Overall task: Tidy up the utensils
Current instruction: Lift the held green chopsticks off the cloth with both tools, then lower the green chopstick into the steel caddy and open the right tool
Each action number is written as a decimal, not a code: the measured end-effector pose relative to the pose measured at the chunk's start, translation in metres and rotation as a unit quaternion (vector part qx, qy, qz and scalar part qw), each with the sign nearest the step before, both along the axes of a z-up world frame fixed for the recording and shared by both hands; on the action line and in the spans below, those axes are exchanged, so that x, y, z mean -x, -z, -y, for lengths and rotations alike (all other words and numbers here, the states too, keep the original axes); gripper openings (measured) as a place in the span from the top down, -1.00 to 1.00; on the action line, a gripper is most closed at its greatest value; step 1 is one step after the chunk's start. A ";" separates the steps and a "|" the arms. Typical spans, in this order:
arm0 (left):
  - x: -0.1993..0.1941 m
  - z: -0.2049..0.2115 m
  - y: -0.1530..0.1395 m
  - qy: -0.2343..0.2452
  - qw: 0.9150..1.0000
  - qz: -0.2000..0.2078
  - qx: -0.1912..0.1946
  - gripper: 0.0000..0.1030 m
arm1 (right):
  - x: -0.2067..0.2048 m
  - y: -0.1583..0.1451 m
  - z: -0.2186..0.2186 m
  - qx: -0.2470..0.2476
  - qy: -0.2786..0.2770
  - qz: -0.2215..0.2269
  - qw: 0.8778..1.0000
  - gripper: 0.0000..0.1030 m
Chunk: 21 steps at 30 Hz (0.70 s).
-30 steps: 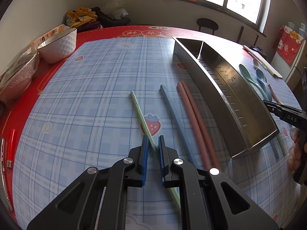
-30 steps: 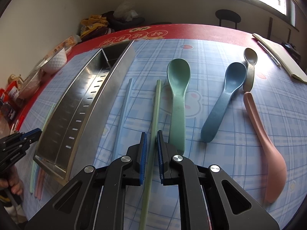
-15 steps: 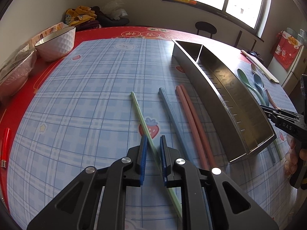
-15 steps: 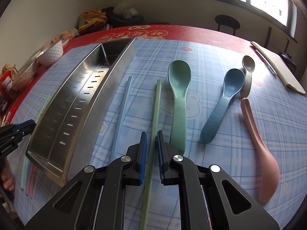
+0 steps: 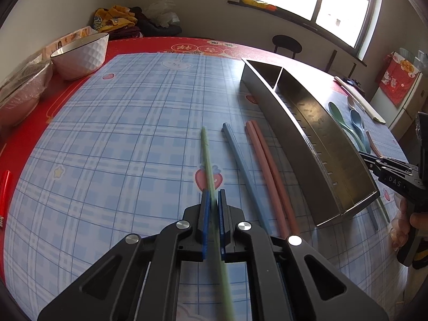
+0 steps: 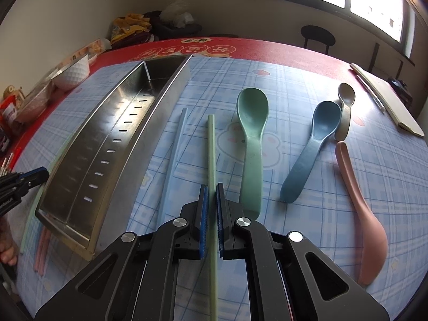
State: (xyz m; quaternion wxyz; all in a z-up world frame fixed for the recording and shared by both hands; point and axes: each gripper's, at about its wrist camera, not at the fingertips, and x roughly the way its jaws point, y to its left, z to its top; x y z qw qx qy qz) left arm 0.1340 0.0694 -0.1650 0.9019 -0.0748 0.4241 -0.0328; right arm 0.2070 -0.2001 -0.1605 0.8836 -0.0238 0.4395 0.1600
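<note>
My left gripper (image 5: 213,199) is shut on a green chopstick (image 5: 207,155) and holds it lifted and tilted above the blue checked cloth. A blue chopstick (image 5: 240,165) and two pink chopsticks (image 5: 270,171) lie to its right, beside the steel utensil tray (image 5: 315,144). My right gripper (image 6: 211,194) is shut on a second green chopstick (image 6: 210,144), which lies along the cloth right of the tray (image 6: 107,144). A light blue chopstick (image 6: 174,157) lies between them.
A green spoon (image 6: 251,133), a blue spoon (image 6: 310,149), a metal spoon (image 6: 345,107) and a pink spoon (image 6: 358,208) lie on the right. A white bowl (image 5: 80,54) stands at the far left on the red table edge. A flat wrapped packet (image 6: 388,99) lies far right.
My left gripper has closed on the green chopstick and lifted it off the cloth, swinging it upright in view. My right gripper has stayed shut on its green chopstick, rising slightly.
</note>
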 end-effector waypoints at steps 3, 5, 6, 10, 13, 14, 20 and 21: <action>0.003 -0.006 -0.002 -0.005 1.000 0.009 0.018 0.90 | 0.003 -0.006 0.010 -0.023 0.015 0.008 1.000 0.88; 0.004 -0.005 -0.003 -0.002 1.000 0.013 0.021 0.90 | 0.005 -0.011 0.016 -0.043 0.027 0.010 0.999 0.88; 0.004 -0.004 -0.003 0.000 1.000 0.014 0.020 0.90 | 0.006 -0.015 0.017 -0.053 0.031 0.013 0.998 0.88; 0.003 -0.004 -0.003 0.003 1.000 0.012 0.023 0.90 | 0.008 -0.037 0.014 -0.102 0.040 0.023 0.994 0.88; 0.002 -0.005 -0.002 0.003 1.000 0.008 0.027 0.90 | 0.002 -0.049 -0.003 -0.132 0.043 0.022 0.990 0.88; 0.002 -0.005 -0.001 0.003 1.000 0.007 0.028 0.90 | -0.003 -0.051 -0.011 -0.139 0.041 0.018 0.989 0.88; 0.004 -0.004 -0.001 0.003 1.000 0.008 0.023 0.90 | -0.032 -0.047 -0.064 -0.119 0.039 0.000 0.992 0.88; 0.004 -0.004 -0.001 0.004 1.000 0.009 0.023 0.90 | -0.035 -0.044 -0.071 -0.109 0.041 -0.001 0.993 0.88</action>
